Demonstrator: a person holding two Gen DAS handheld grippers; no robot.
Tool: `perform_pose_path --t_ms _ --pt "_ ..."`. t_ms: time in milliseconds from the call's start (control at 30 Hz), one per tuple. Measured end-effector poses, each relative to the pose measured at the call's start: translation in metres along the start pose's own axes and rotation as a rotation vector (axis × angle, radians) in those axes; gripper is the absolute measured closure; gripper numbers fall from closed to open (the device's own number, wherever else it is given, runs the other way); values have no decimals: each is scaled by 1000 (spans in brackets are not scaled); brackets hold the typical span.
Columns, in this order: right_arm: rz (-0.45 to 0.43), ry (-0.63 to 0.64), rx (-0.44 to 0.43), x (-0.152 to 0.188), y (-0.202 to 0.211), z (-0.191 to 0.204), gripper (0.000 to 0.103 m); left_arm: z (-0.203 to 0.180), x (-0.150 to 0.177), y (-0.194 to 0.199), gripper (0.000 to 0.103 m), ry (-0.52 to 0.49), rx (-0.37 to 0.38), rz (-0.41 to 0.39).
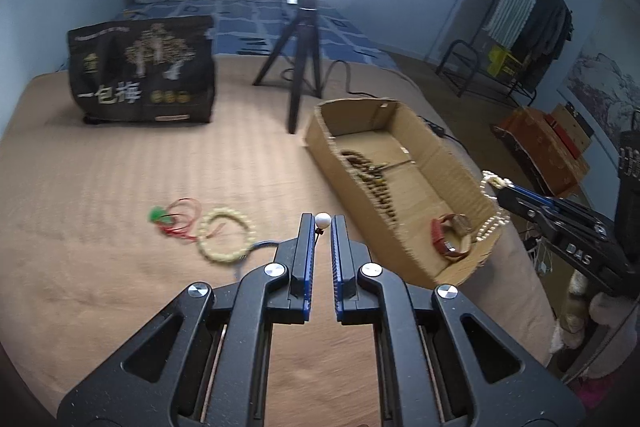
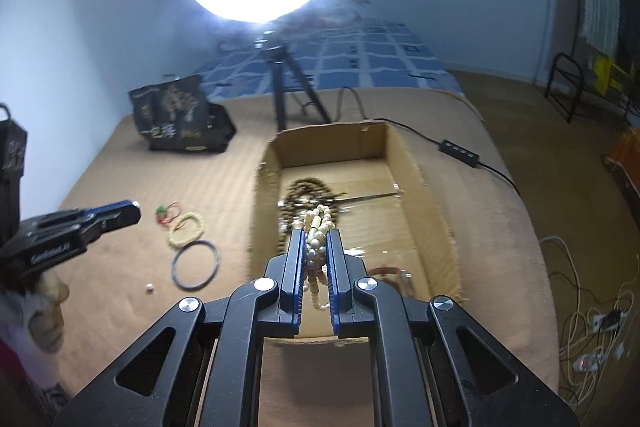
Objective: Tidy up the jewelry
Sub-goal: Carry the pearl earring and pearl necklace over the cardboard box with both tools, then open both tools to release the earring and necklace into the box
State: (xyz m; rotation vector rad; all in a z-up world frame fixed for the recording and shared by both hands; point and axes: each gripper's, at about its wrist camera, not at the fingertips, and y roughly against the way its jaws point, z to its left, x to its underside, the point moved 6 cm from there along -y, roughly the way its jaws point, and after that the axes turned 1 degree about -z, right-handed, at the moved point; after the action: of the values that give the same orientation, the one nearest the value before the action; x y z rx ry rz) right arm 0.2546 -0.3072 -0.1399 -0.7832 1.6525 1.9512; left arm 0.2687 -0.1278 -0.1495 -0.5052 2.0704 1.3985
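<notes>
Left wrist view: the left hand-held gripper point(image 1: 323, 223) is clamped on a white bead point(image 1: 322, 219) with a thin stem, held above the bed point(image 1: 100, 187). Left of the cardboard box point(image 1: 424, 147) lie a cream bead bracelet point(image 1: 226, 235) and a red cord with green charm point(image 1: 172, 221). Inside the box sit dark beads point(image 1: 372, 179) and a red-strapped watch point(image 1: 450, 233). At the box's right edge the right hand-held gripper point(image 1: 500, 189) carries a pearl strand point(image 1: 492, 223).

Right wrist view: the right hand-held gripper point(image 2: 314, 239) is pinched on the pearl strand point(image 2: 316, 227) over the box point(image 2: 432, 207), above the dark beads point(image 2: 308, 191). Left of the box lie the cream bracelet point(image 2: 186, 229), a dark bangle point(image 2: 196, 265) and a loose small bead point(image 2: 149, 287).
</notes>
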Motion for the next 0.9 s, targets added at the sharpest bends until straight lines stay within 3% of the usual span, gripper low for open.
perform_pose_path --t_ms 367,900 --pt "-3 -92 14 -8 -20 -31 94 -61 1 -30 97 -33 79 20" --pt "5 -132 22 -17 -50 -39 94 -89 12 -68 97 -41 112 83"
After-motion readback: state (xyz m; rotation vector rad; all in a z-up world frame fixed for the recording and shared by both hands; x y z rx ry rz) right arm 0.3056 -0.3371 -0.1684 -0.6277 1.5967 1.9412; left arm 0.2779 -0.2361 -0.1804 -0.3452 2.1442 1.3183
